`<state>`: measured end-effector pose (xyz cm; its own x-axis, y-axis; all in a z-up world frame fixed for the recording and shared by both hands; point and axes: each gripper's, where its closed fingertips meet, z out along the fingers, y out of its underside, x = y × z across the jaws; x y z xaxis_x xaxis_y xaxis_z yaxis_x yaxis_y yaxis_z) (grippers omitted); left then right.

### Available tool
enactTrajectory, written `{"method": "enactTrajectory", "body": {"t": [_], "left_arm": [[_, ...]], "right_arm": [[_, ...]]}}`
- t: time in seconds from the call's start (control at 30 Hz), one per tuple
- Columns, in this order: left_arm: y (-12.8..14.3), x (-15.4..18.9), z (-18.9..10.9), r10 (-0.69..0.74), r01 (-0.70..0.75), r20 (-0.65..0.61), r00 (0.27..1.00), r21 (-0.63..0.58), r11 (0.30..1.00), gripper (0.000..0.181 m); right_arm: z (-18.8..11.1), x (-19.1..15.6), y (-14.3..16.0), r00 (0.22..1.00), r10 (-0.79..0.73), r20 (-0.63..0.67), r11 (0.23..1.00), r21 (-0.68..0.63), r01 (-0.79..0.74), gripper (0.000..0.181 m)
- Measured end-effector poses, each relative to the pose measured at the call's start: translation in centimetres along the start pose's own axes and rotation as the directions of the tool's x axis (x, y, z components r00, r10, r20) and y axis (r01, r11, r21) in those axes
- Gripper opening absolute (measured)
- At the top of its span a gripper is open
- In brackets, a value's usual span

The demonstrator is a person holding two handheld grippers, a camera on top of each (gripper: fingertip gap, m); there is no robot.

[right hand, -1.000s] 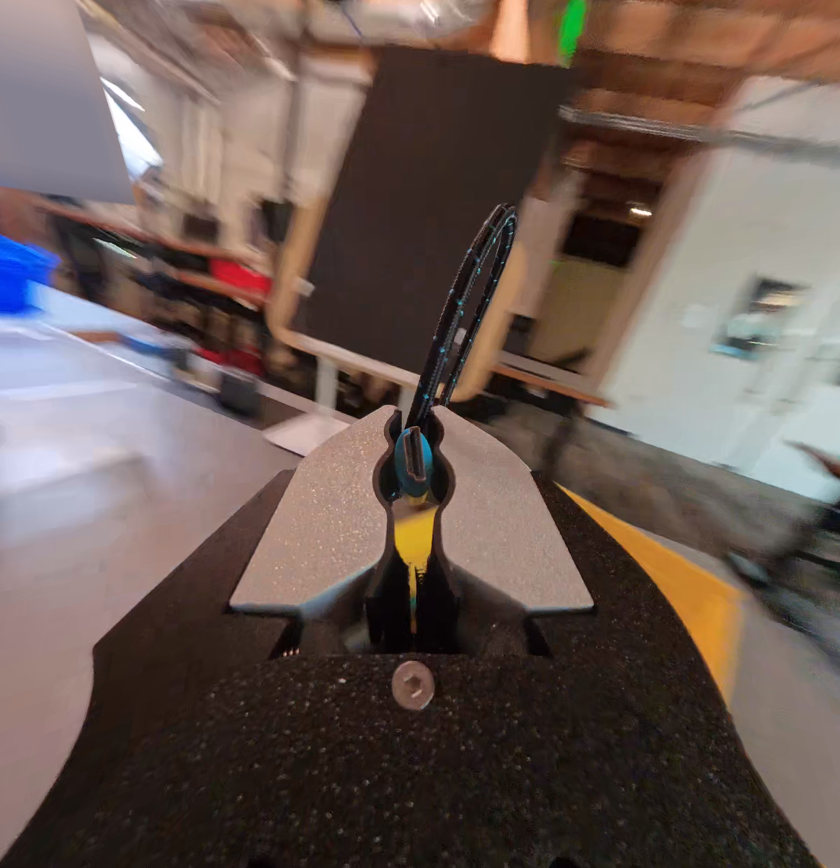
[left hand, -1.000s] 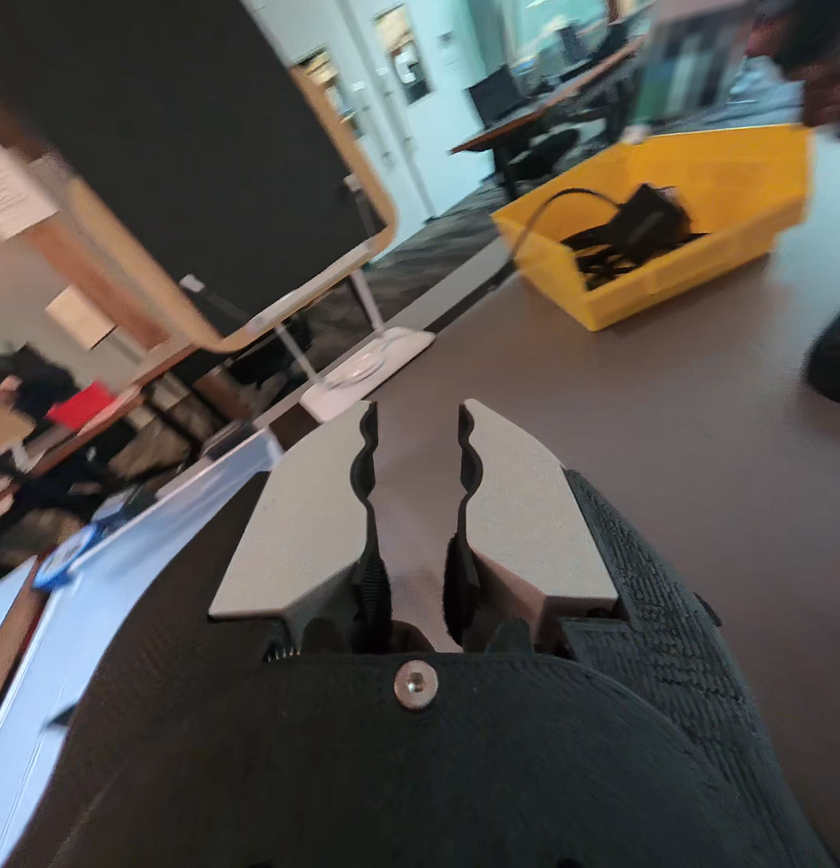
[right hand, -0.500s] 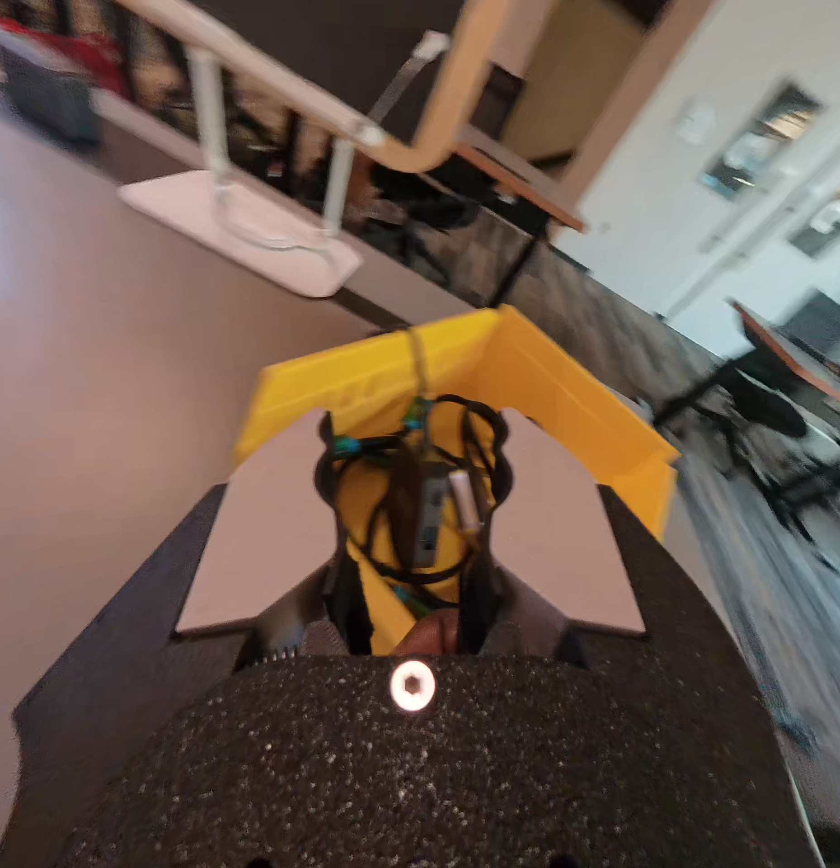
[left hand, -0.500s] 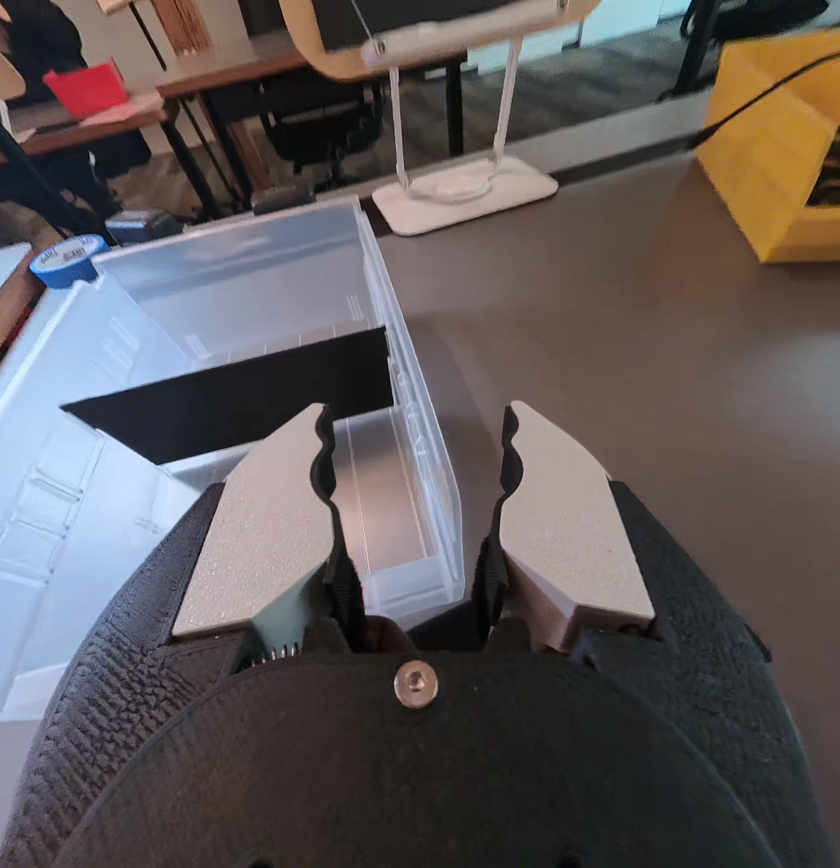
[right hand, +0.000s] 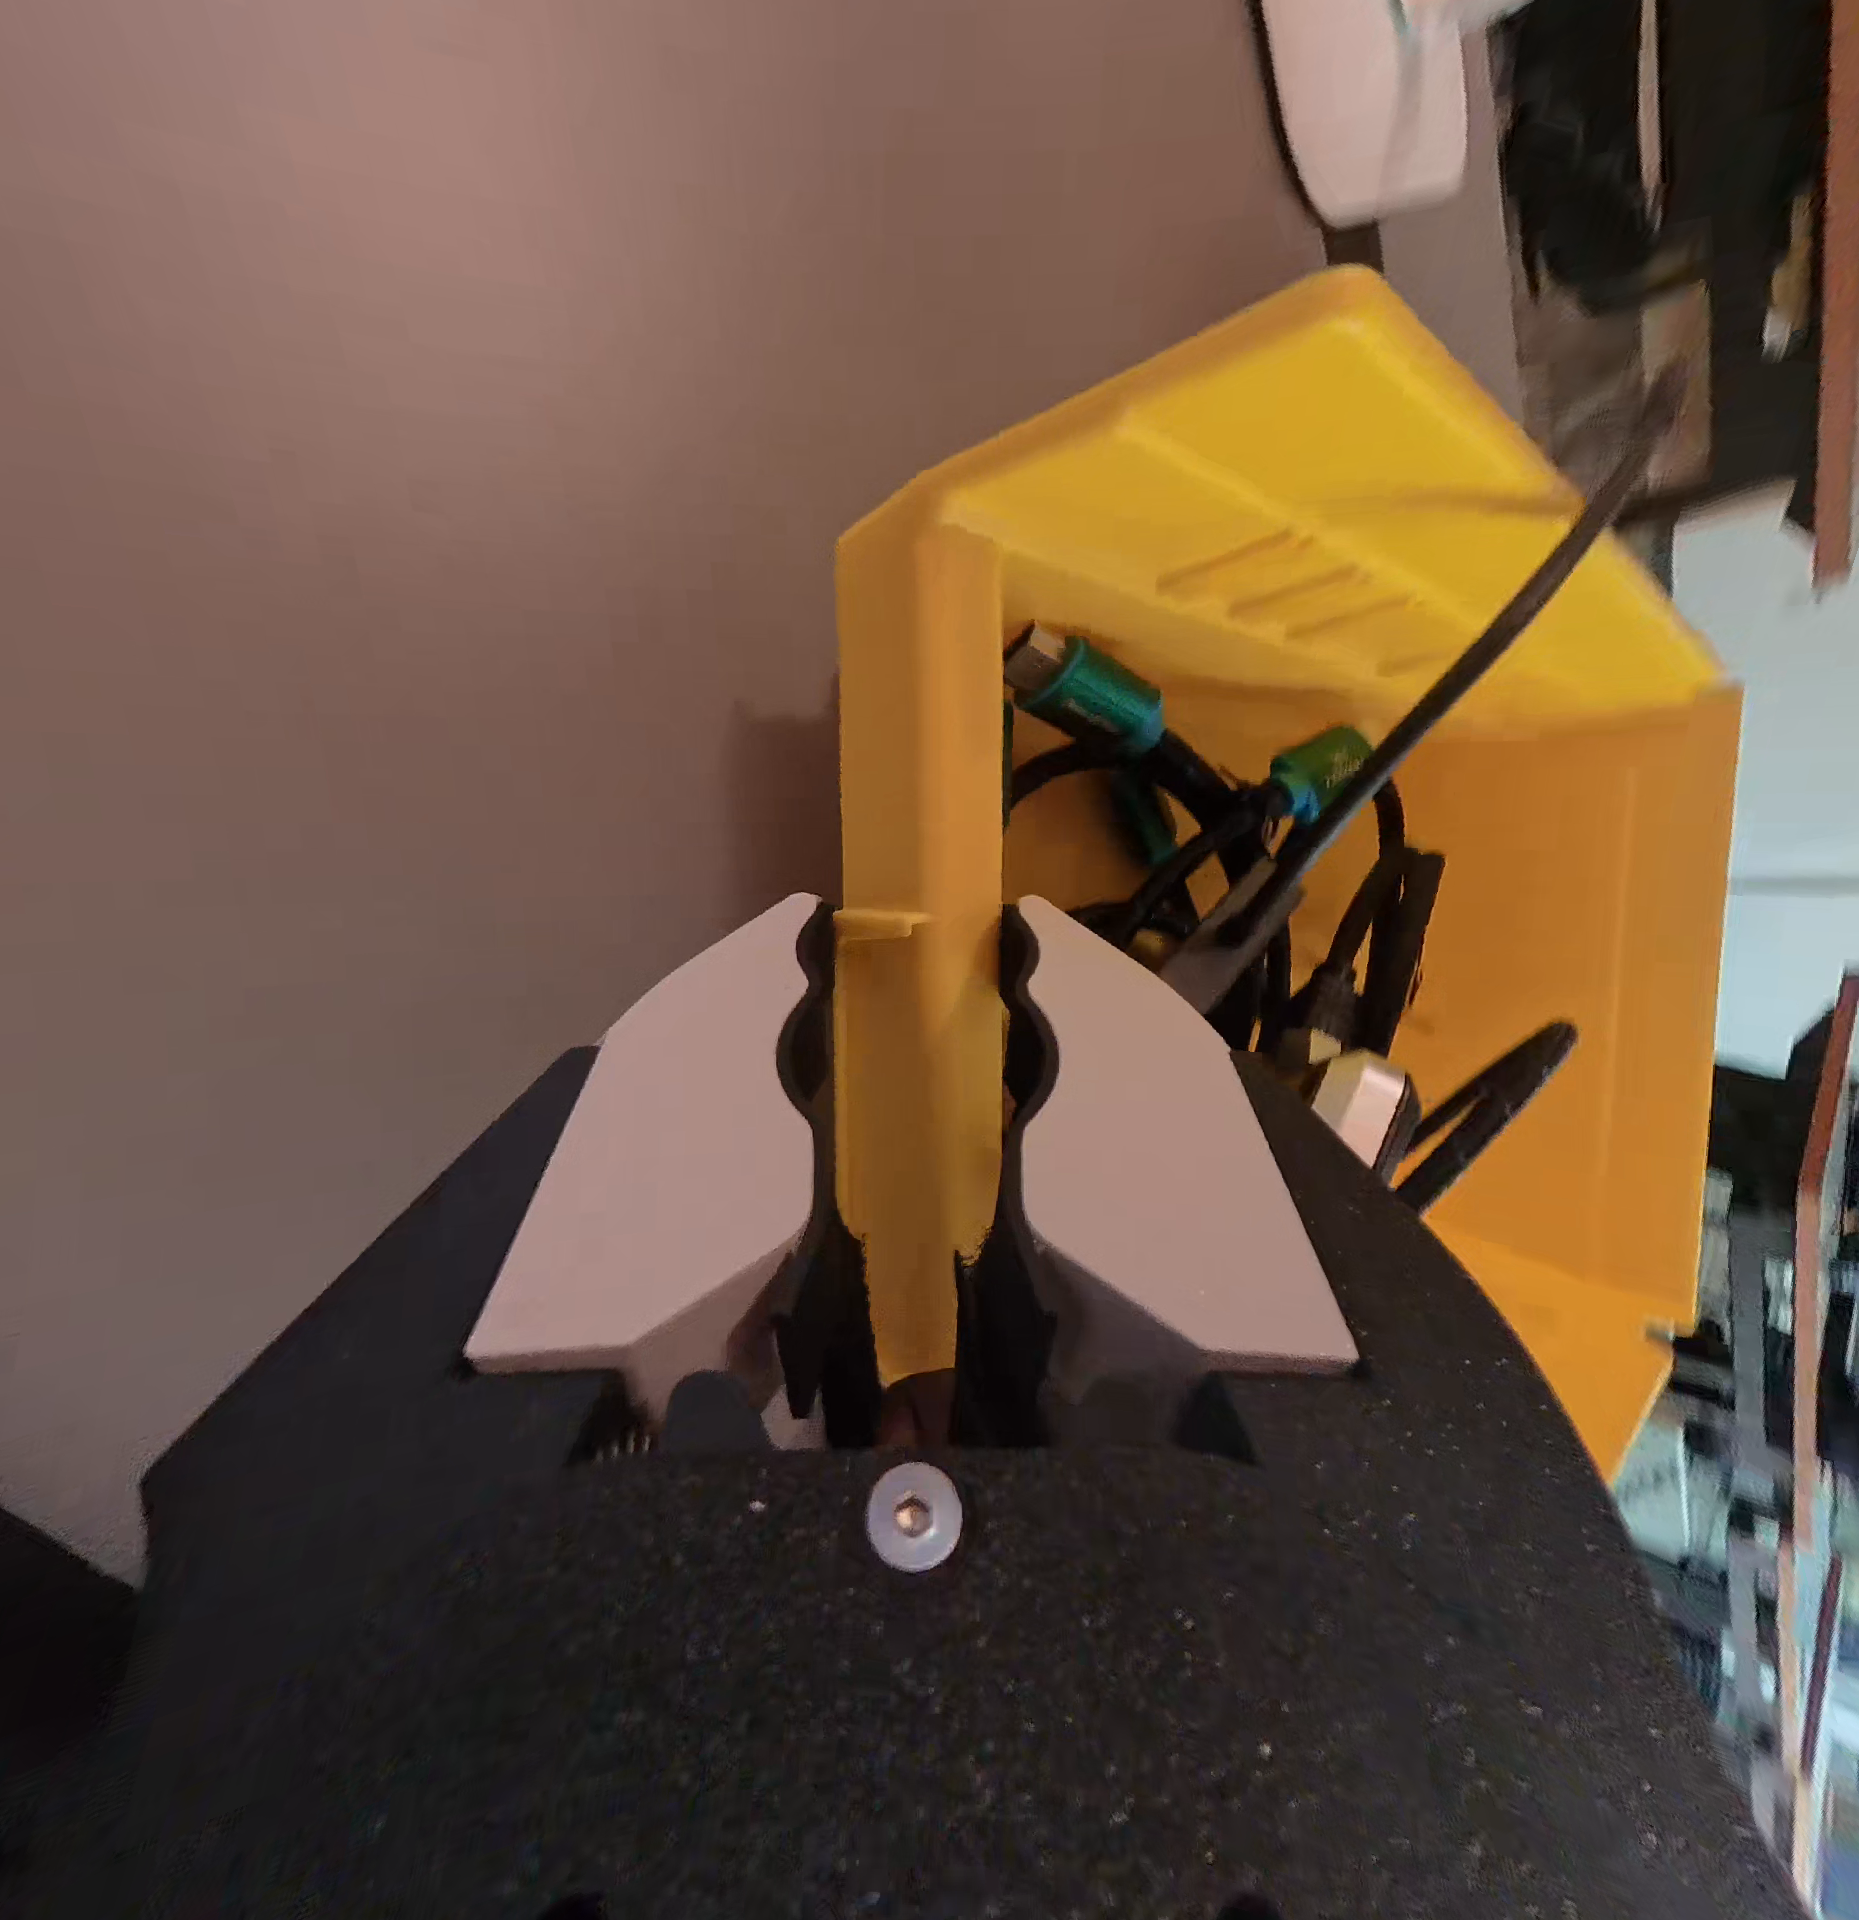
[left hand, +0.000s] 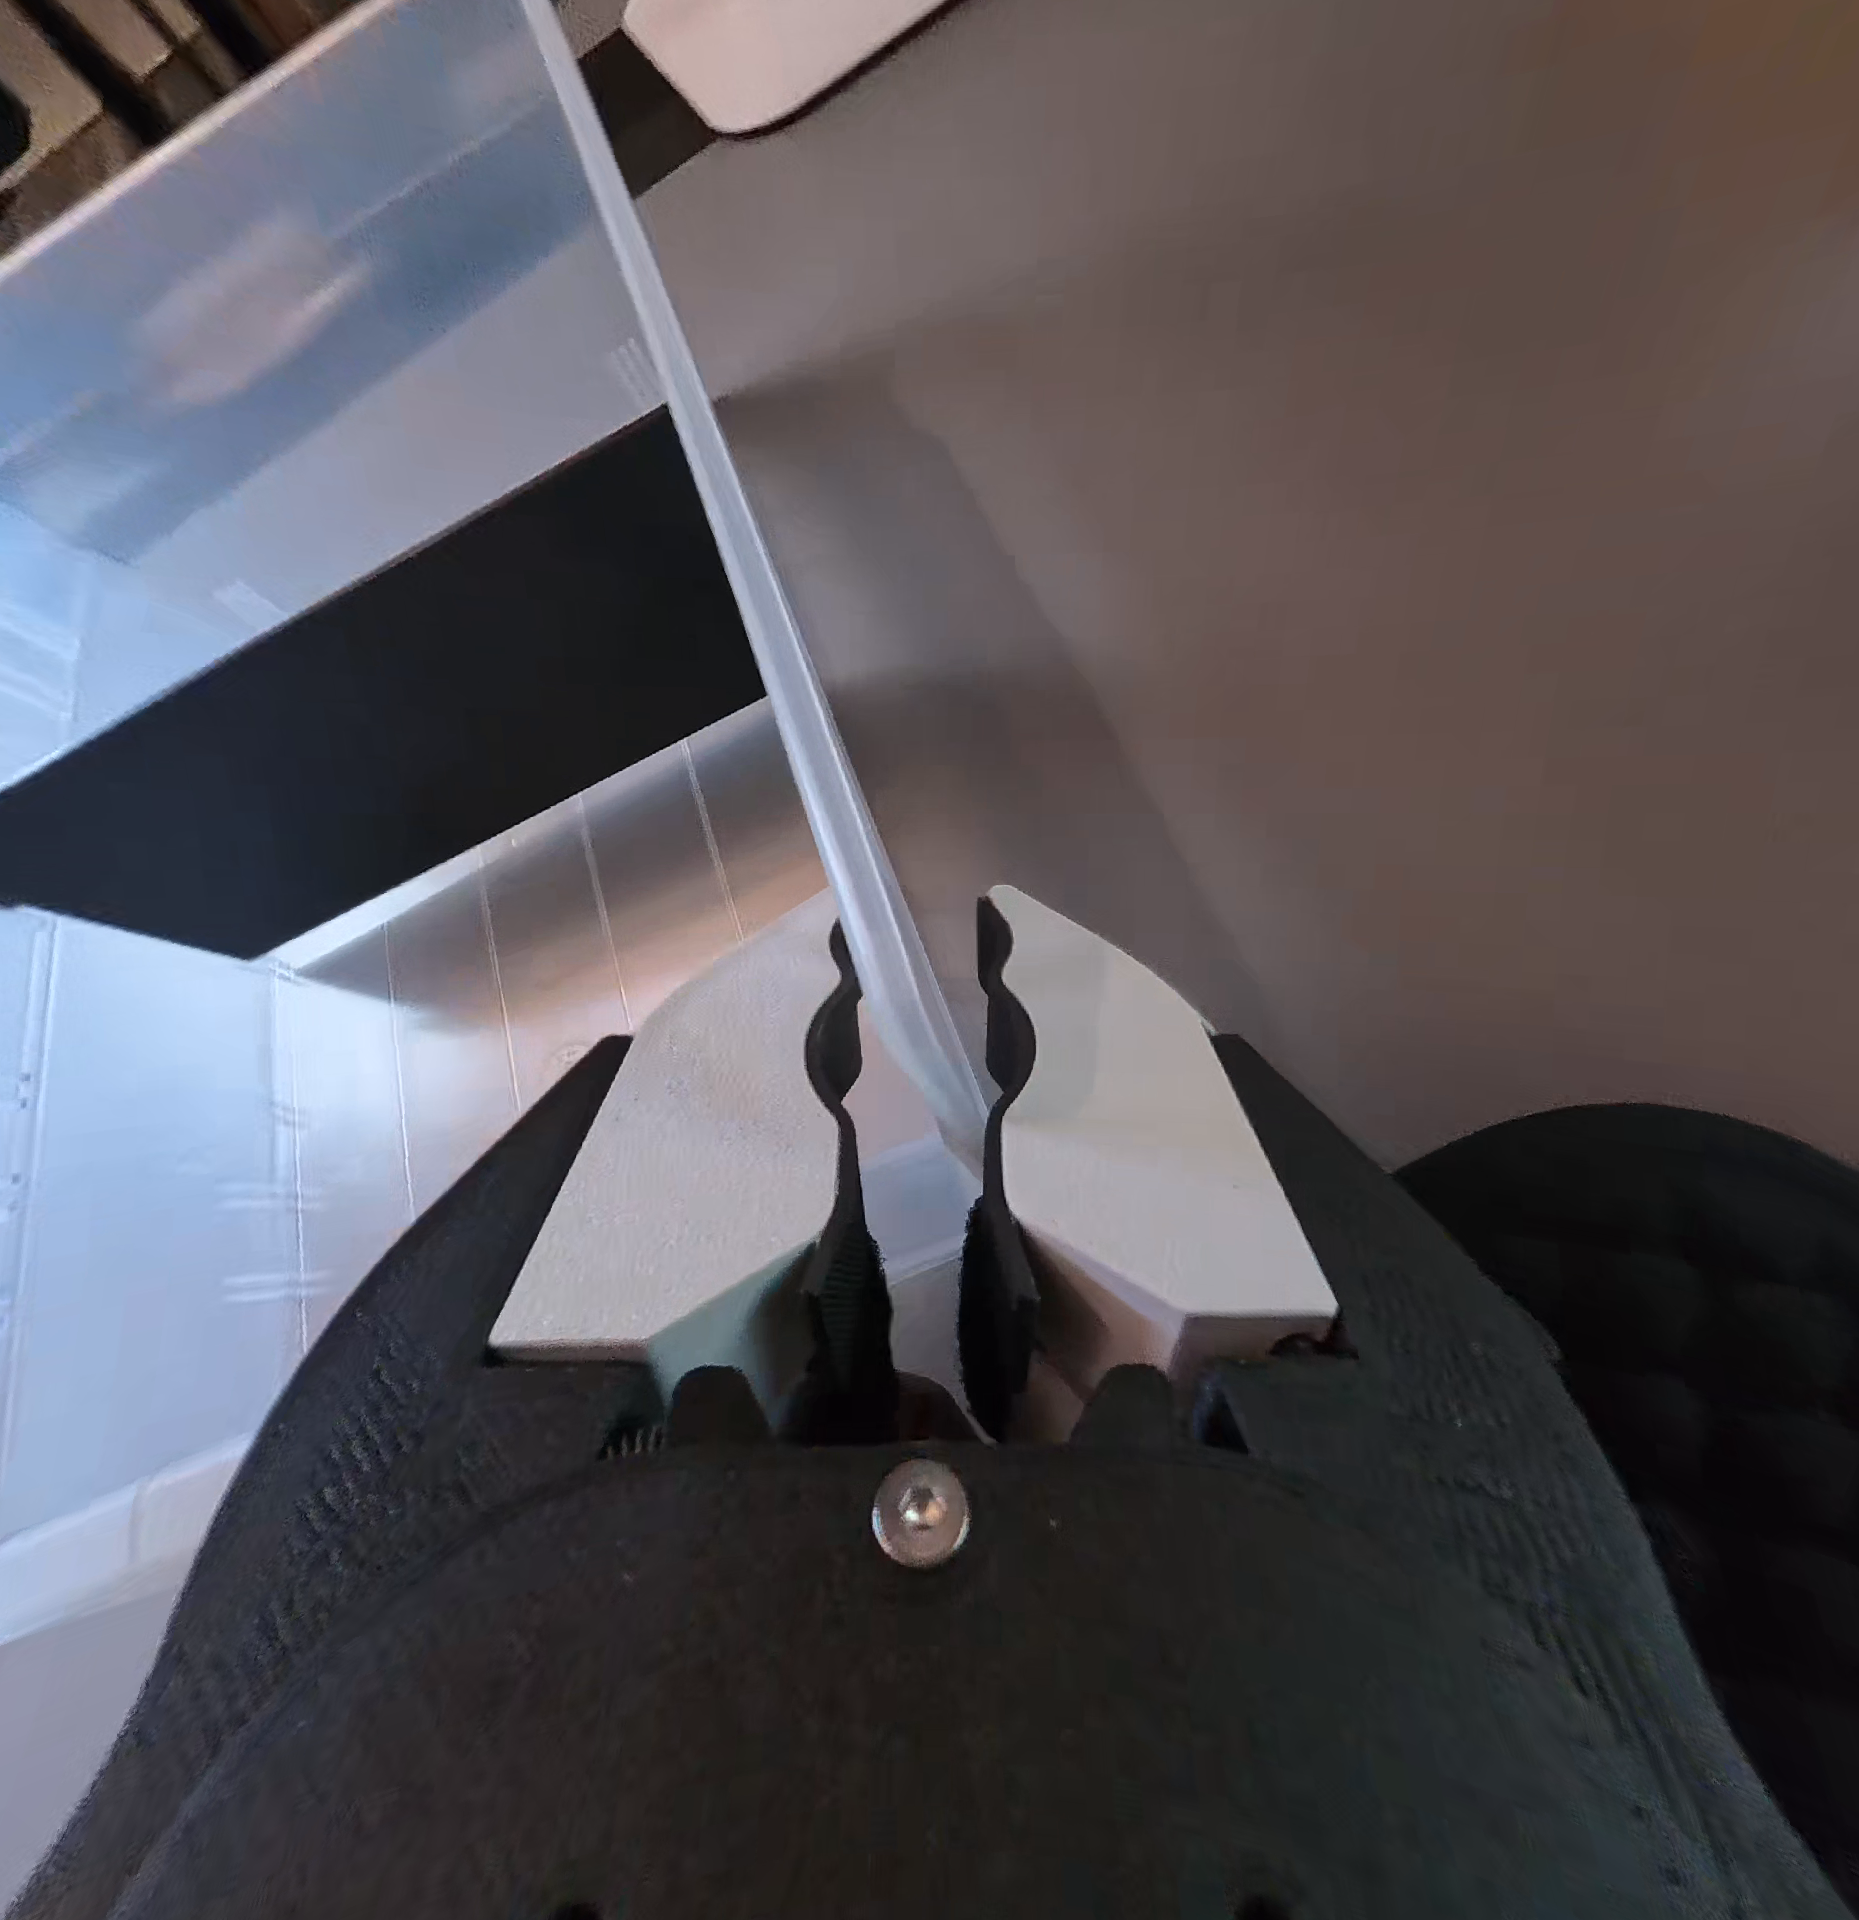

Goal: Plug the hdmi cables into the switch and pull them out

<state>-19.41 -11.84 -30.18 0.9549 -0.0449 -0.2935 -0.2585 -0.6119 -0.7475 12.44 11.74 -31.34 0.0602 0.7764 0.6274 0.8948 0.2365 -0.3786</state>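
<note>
- The left gripper [left hand: 909, 940], a second ago above bare table beside the clear plastic bin [left hand: 312, 343], now straddles that bin's side wall — the thin rim runs up between its fingers.
- Its jaws, wider half a second ago, now stand narrower around the rim, with a gap left on one side.
- The right gripper [right hand: 914, 925] no longer pinches the hdmi cable [right hand: 1086, 691] — the cable lies inside the yellow bin [right hand: 1320, 468].
- Its fingers now sit on either side of the yellow bin's wall, touching it.
</note>
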Motion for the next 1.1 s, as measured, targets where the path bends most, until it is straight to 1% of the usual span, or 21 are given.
{"method": "enactTrajectory", "body": {"t": [0.1,0.23,0.37,0.43,0.47,0.5,0.53,0.6,0.67,0.7,0.73,0.77,0.8,0.83,0.87,0.9,0.93,0.97,1.0,1.03,1.1], "left_arm": [[-0.6,0.5,0.7,0.115,-0.111,-0.095,0.989,0.045,0.993,0.023],[-1.5,1.5,1.4,0.17,-0.157,-0.177,0.969,0.087,0.984,0.021],[-2.2,1.8,2.0,0.188,-0.176,-0.167,0.968,0.087,0.981,0.017],[-2.4,1.8,1.9,0.173,-0.162,-0.146,0.974,0.083,0.983,0.016],[-2.8,1.9,1.6,0.149,-0.135,-0.135,0.98,0.104,0.985,0.018],[-3.7,2.1,0.9,0.106,-0.088,-0.121,0.987,0.149,0.985,0.026],[-4.9,2.3,0.0,0.048,-0.025,-0.111,0.993,0.207,0.978,0.036],[-7.8,3.3,-2.4,-0.08,0.118,-0.12,0.99,0.358,0.926,0.055],[-10.8,5.1,-4.9,-0.185,0.26,-0.191,0.964,0.529,0.808,0.06],[-11.8,5.9,-5.8,-0.224,0.309,-0.214,0.951,0.585,0.75,0.065],[-12.2,6.5,-6.3,-0.249,0.324,-0.207,0.946,0.614,0.72,0.067],[-12.6,7.1,-6.4,-0.257,0.32,-0.192,0.947,0.629,0.709,0.067],[-12.9,7.9,-6.3,-0.254,0.319,-0.195,0.947,0.64,0.699,0.068],[-13.3,8.9,-6.1,-0.248,0.334,-0.224,0.942,0.641,0.691,0.071],[-13.6,10.3,-5.6,-0.238,0.363,-0.278,0.931,0.624,0.692,0.074],[-13.7,11.7,-5.0,-0.223,0.391,-0.338,0.914,0.587,0.709,0.079],[-13.6,13.0,-4.3,-0.211,0.404,-0.383,0.899,0.543,0.736,0.084],[-13.5,14.1,-3.6,-0.202,0.406,-0.411,0.889,0.505,0.761,0.089],[-13.3,14.8,-2.9,-0.198,0.404,-0.424,0.884,0.479,0.779,0.094],[-13.2,15.1,-2.4,-0.202,0.404,-0.427,0.882,0.462,0.789,0.095],[-13.0,15.5,-1.7,-0.226,0.419,-0.428,0.875,0.438,0.795,0.096]], "right_arm": [[-1.0,-2.2,-2.0,0.992,-0.112,0.06,0.986,0.128,0.104,0.031],[-3.0,-5.5,-4.1,0.95,-0.3,0.086,0.923,0.278,0.266,0.031],[-5.6,-9.3,-5.6,0.877,-0.456,0.153,0.81,0.479,0.338,0.031],[-6.5,-10.5,-6.2,0.857,-0.487,0.165,0.78,0.524,0.343,0.031],[-6.7,-10.8,-6.4,0.861,-0.478,0.172,0.786,0.521,0.333,0.031],[-6.9,-10.9,-6.7,0.876,-0.45,0.171,0.799,0.516,0.31,0.036],[-7.6,-10.7,-7.3,0.9,-0.404,0.161,0.802,0.536,0.264,0.048],[-10.0,-9.3,-9.0,0.953,-0.258,0.159,0.774,0.624,0.105,0.059],[-12.2,-5.2,-9.8,0.996,-0.001,0.094,0.711,0.7,-0.065,0.065],[-13.1,-2.4,-9.3,0.986,0.161,0.046,0.672,0.727,-0.144,0.068],[-13.8,0.3,-8.2,0.944,0.33,0.012,0.619,0.752,-0.226,0.07],[-14.3,2.9,-6.4,0.862,0.506,-0.01,0.551,0.773,-0.315,0.072],[-14.1,5.0,-4.0,0.747,0.665,-0.018,0.481,0.776,-0.409,0.069],[-13.5,6.2,-1.8,0.642,0.767,-0.001,0.419,0.758,-0.5,0.069],[-12.5,6.3,-0.5,0.578,0.815,0.042,0.375,0.722,-0.582,0.068],[-11.1,5.7,0.1,0.546,0.833,0.094,0.357,0.662,-0.659,0.065],[-9.7,4.7,0.2,0.542,0.828,0.145,0.371,0.584,-0.722,0.064],[-8.4,3.2,0.0,0.557,0.809,0.189,0.412,0.495,-0.765,0.064],[-7.5,1.6,-0.5,0.586,0.775,0.236,0.464,0.416,-0.782,0.056],[-7.6,0.9,-1.1,0.606,0.755,0.249,0.489,0.402,-0.774,0.062],[-8.2,-0.3,-1.7,0.684,0.692,0.23,0.573,0.402,-0.714,0.046]]}}
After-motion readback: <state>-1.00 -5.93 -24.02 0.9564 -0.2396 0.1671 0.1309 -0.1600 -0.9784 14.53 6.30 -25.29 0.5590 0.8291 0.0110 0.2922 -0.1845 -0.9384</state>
